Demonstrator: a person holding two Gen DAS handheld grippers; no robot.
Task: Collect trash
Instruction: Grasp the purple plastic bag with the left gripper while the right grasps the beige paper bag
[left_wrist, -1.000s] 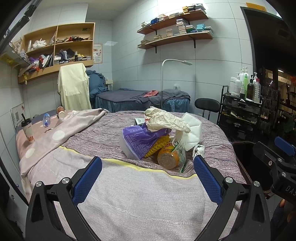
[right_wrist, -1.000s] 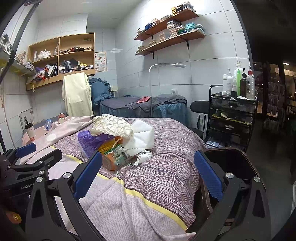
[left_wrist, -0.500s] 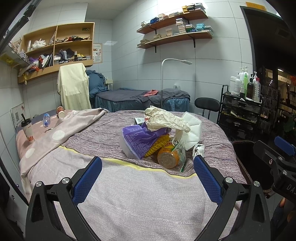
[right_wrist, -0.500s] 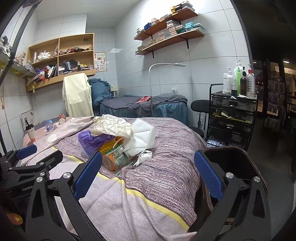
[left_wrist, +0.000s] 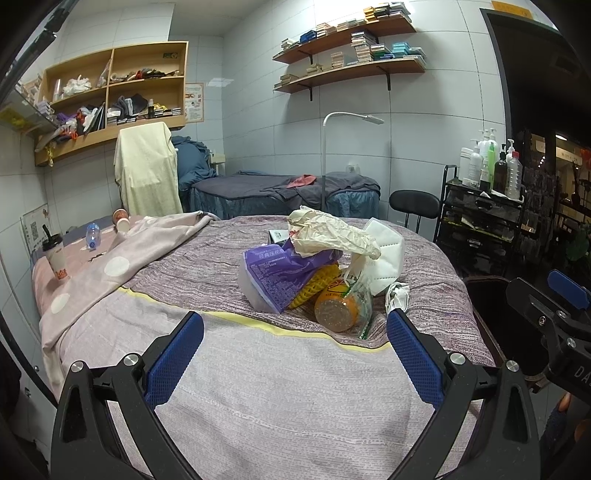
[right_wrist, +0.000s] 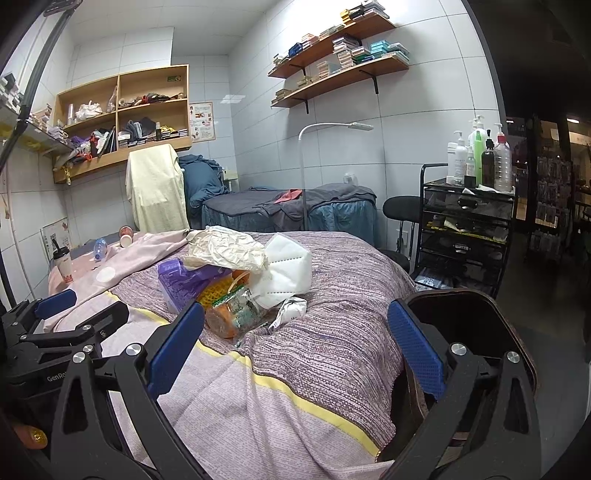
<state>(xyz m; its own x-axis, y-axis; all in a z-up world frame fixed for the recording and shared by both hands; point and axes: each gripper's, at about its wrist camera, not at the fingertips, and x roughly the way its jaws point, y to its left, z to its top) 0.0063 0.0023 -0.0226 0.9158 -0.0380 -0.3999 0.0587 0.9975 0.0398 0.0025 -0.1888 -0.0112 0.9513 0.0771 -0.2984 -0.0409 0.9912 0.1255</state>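
I hold my left tool (left_wrist: 294, 341) low over the near end of the bed (left_wrist: 258, 387), its blue pads spread wide with nothing between them. My right tool (right_wrist: 295, 345) is spread just as wide and also empty, hanging over the bed's right edge beside the dark bin (right_wrist: 476, 325) that stands against that side.

As far as I can judge, none of the collecting is done yet. The whole heap of trash sits together in the middle of the bed, well ahead of both tools: a purple plastic packet (left_wrist: 280, 275), a crumpled beige paper (left_wrist: 328, 234) draped on top of it, a white face mask (left_wrist: 384, 247) leaning at the right, a yellow foam net (left_wrist: 317, 286) tucked under the packet, an orange bottle in a clear wrapper (left_wrist: 341, 304) lying on its side at the front, and a small crumpled white wrapper (left_wrist: 397, 295) just beside the bottle.

Further off, near the wall end of the bed, a lidded drink cup (left_wrist: 55, 258), a small water bottle (left_wrist: 92, 236) and a paper cup (left_wrist: 122, 221) may also count as trash; I cannot tell. I cannot see whether the bin holds anything.
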